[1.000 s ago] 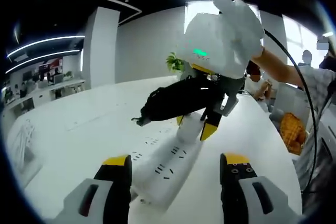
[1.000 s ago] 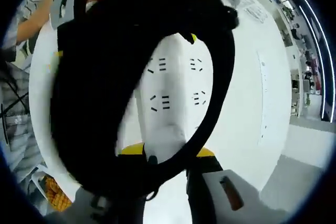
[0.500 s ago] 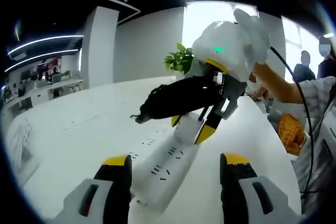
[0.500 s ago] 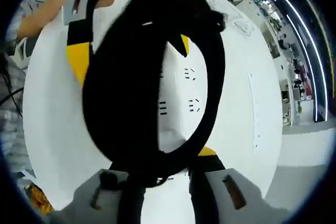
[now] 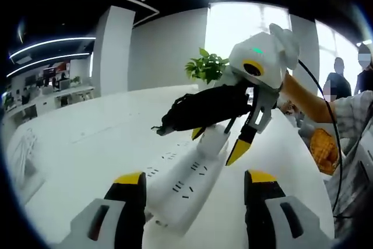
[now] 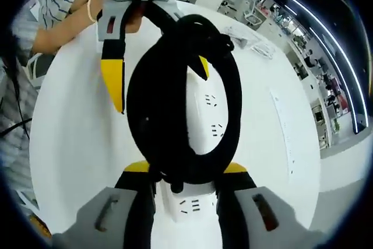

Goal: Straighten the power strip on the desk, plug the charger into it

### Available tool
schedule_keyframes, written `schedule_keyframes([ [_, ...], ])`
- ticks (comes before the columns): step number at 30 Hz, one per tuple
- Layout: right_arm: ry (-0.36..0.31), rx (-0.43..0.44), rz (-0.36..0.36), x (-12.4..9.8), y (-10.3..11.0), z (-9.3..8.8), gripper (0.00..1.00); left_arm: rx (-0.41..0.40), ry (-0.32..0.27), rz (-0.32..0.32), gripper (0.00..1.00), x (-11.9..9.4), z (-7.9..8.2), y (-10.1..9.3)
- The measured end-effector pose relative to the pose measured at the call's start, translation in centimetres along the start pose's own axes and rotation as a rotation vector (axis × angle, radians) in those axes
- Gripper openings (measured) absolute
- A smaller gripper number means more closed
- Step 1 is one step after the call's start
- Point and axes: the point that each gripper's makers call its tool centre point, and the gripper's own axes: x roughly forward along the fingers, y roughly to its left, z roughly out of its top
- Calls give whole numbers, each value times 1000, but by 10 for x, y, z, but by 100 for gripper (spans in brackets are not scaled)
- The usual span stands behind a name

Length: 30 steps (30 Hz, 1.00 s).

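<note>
Left gripper (image 5: pixel 195 186) jaws open, straddling near end of strip (image 5: pixel 186 185); strip's long axis runs straight away between the jaws on desk (image 5: pixel 87 144). Beyond, right gripper (image 5: pixel 224 144) clamps coiled black cable (image 5: pixel 201 109) above strip. Right gripper view: cable loop (image 6: pixel 183 103) over strip sockets.

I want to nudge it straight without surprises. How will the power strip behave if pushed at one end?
The power strip looks rigid and lies flat, so it would likely pivot as one piece, not tip. The desk looks smooth, so it may slide. The open left claw straddles its near end and could steady it.
</note>
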Motion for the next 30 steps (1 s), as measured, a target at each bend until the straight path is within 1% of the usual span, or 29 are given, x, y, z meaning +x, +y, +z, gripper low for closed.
schedule_keyframes([
  [3,-20,9,1,1,2,0,42,1,-1,-4,69,0,0,-2],
  [6,-44,17,-13,1,1,1,44,0,0,-5,69,1,-1,-2],
  [8,-69,40,-21,2,0,2,45,-2,2,-4,69,1,-2,-2],
  [13,-122,75,-15,4,2,6,52,-14,5,-4,69,3,-5,-1],
  [17,-177,111,-14,5,3,9,57,-11,4,3,69,3,-4,2],
  [22,-241,144,-33,3,0,12,63,2,-19,10,69,3,0,3],
  [23,-262,148,-49,1,-3,13,64,1,-21,11,69,3,1,3],
  [25,-296,163,-58,-2,-5,16,65,0,-23,11,69,3,2,4],
  [28,-353,198,-57,-4,-8,21,69,1,-24,12,69,3,2,3],
  [30,-383,203,-54,-5,-8,23,73,3,-25,13,69,3,2,3],
])
